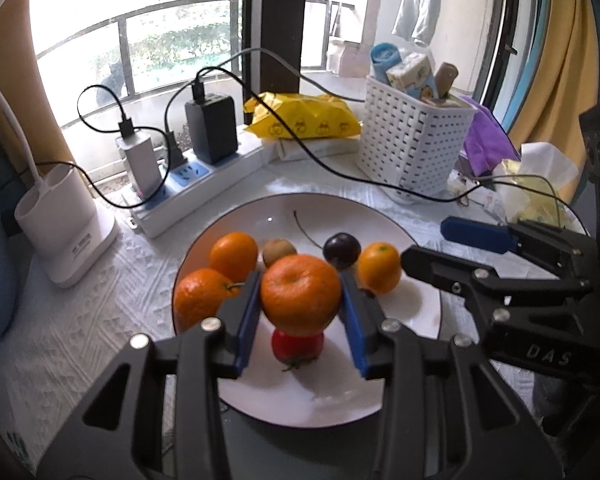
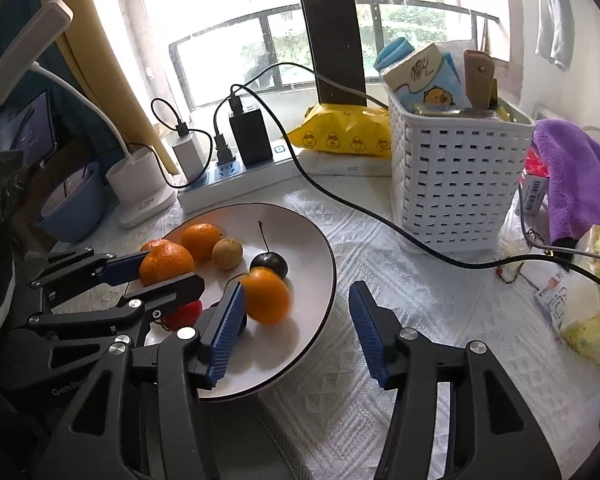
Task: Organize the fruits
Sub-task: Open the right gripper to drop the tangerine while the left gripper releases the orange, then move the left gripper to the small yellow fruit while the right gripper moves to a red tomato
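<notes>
A white plate (image 1: 260,216) holds two oranges (image 1: 234,254) at its left, a small brown fruit (image 1: 279,252), a dark cherry (image 1: 342,250) with a stem, another orange (image 1: 380,266) and a red tomato (image 1: 298,346). My left gripper (image 1: 300,276) is shut on a further orange (image 1: 300,300), held just above the tomato. My right gripper (image 2: 296,288) is open over the plate's (image 2: 308,248) right rim. A blurred orange (image 2: 266,296) lies on the plate beside its left finger, apart from the right one. The left gripper (image 2: 172,270) with its orange (image 2: 166,264) shows at the left.
A white basket (image 1: 412,144) of packets stands behind the plate on the right. A black cable (image 2: 380,220) trails across the cloth in front of it. A power strip (image 1: 188,188) with chargers, a lamp base (image 1: 66,224) and a yellow packet (image 1: 304,118) line the back.
</notes>
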